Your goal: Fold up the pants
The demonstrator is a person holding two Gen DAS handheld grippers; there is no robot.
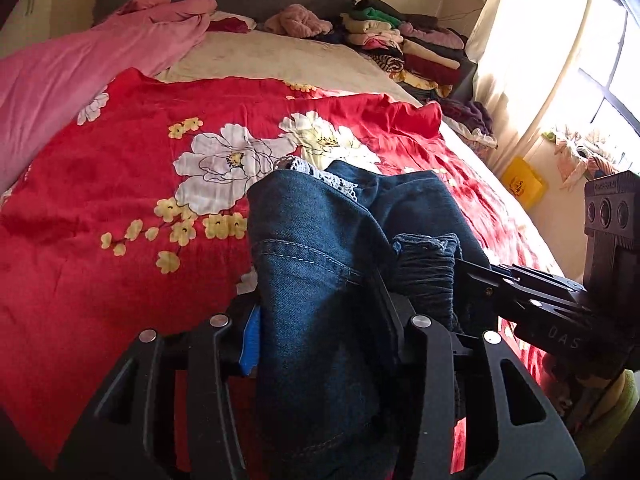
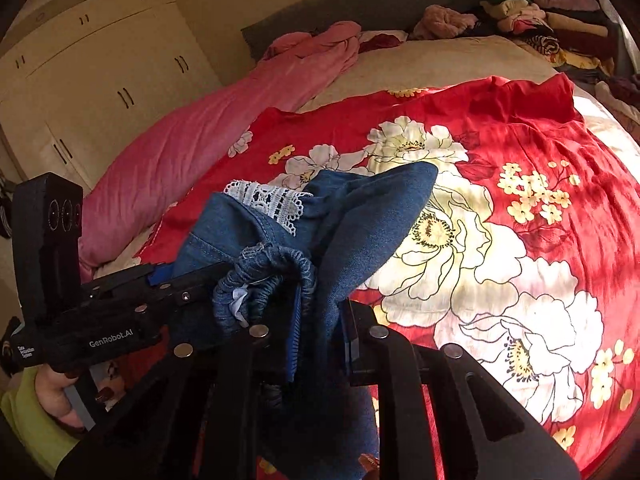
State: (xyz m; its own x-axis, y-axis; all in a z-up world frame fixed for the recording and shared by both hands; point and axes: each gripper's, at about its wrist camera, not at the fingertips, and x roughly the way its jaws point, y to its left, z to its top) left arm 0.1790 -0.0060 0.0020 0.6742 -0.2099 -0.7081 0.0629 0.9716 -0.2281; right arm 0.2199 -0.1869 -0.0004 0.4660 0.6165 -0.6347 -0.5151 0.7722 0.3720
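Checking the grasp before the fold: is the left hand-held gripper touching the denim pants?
Touching. The left wrist view shows the left hand-held gripper closed on the denim pants, fabric pinched between its fingers.

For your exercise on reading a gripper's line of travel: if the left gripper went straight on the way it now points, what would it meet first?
The left gripper is already shut on the jeans, so denim comes first. Beyond that bunched cloth, its line probably runs down onto the red flowered bedspread, though depth there is unclear.
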